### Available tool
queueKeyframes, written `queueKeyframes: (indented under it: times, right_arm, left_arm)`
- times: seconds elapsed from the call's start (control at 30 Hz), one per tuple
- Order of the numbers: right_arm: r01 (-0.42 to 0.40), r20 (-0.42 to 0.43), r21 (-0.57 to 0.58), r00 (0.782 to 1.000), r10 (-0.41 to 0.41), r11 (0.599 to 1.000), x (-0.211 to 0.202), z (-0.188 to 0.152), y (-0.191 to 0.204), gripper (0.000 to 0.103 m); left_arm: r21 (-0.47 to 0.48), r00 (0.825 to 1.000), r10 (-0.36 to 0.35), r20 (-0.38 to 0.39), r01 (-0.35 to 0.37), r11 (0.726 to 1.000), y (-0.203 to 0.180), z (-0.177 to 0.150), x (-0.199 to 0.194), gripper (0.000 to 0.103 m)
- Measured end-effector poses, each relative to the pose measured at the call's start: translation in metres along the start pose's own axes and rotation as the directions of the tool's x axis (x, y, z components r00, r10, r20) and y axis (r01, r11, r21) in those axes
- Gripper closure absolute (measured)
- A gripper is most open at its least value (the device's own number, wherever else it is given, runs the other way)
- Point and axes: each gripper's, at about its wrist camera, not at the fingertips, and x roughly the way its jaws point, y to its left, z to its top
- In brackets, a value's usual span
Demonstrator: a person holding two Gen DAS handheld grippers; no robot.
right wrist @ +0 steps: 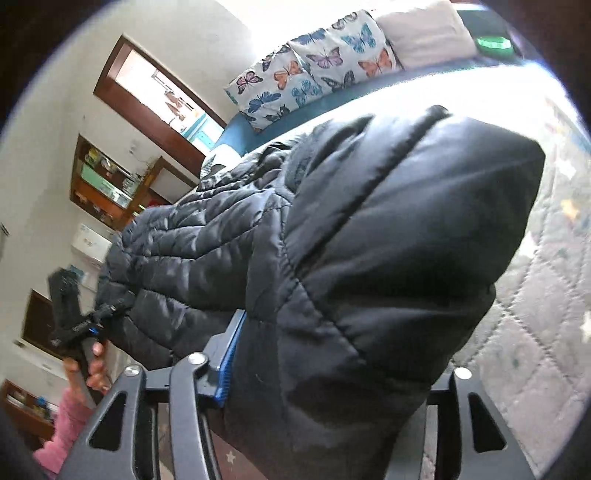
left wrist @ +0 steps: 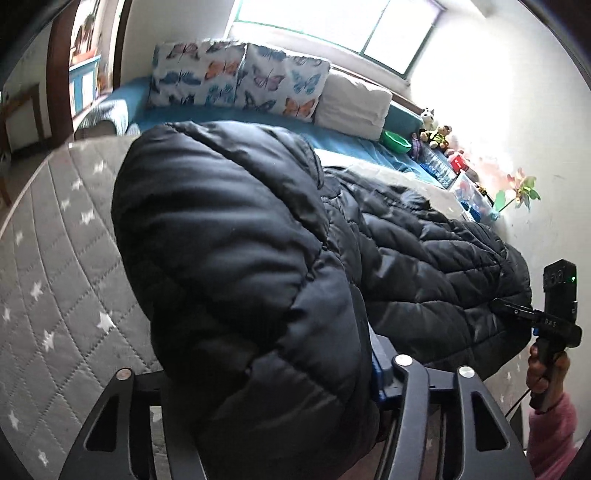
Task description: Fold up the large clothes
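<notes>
While bunched into thick folds at the near edge, otherwise spread flat across a grey quilted cover (left wrist: 55,258) printed with white stars: black puffer jacket (left wrist: 240,240), filling most of both views. Clamped on one padded fold, left gripper (left wrist: 258,380), with blue pad (left wrist: 380,373) pressed into the cloth on one side (other finger buried under the fabric). Likewise clamped on a fold, right gripper (right wrist: 343,365), ribbed blue strip (right wrist: 231,350) hard against the jacket. From each wrist view, opposite gripper biting the jacket's hem at the far side; in the left view, handle gripped by right hand (left wrist: 543,369) in a pink sleeve (left wrist: 550,435). Beyond the cover, blue sheet (left wrist: 351,147), two butterfly pillows (left wrist: 236,77), white pillow (left wrist: 354,103) just beside them, all under a bright window (left wrist: 332,26). Along the white wall, green bowl (left wrist: 397,142), plush toys (left wrist: 436,129), clear boxes (left wrist: 469,188) of small coloured things, paper pinwheel (left wrist: 521,192). In the right wrist view, dark wooden door frame (right wrist: 110,74) and wooden shelf (right wrist: 107,184) on the wall. As for writing: small pale letters on the right gripper's body, too small to read with certainty; green light (left wrist: 572,278) glowing on the block above.
</notes>
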Motion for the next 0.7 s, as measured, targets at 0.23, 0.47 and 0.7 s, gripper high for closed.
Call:
queueKeyframes:
  times: [0.23, 0.47, 0.7]
  right_arm:
    - [0.044, 0.075, -0.033, 0.996, -0.042, 0.998, -0.049, 0.002, -0.006, 0.051]
    - [0.150, 0.143, -0.018, 0.979, -0.145, 0.989, -0.096, 0.005, -0.027, 0.051]
    - [0.272, 0.204, -0.005, 0.942, -0.265, 0.962, -0.127, 0.021, -0.057, 0.052]
  left_arm:
    - [0.048, 0.999, -0.038, -0.003, 0.038, 0.998, -0.073, 0.018, -0.003, 0.045]
    - [0.105, 0.992, -0.120, -0.028, 0.122, 0.987, -0.184, 0.050, 0.036, 0.045]
    - [0.131, 0.978, -0.199, -0.057, 0.205, 0.970, -0.306, 0.084, 0.106, 0.046]
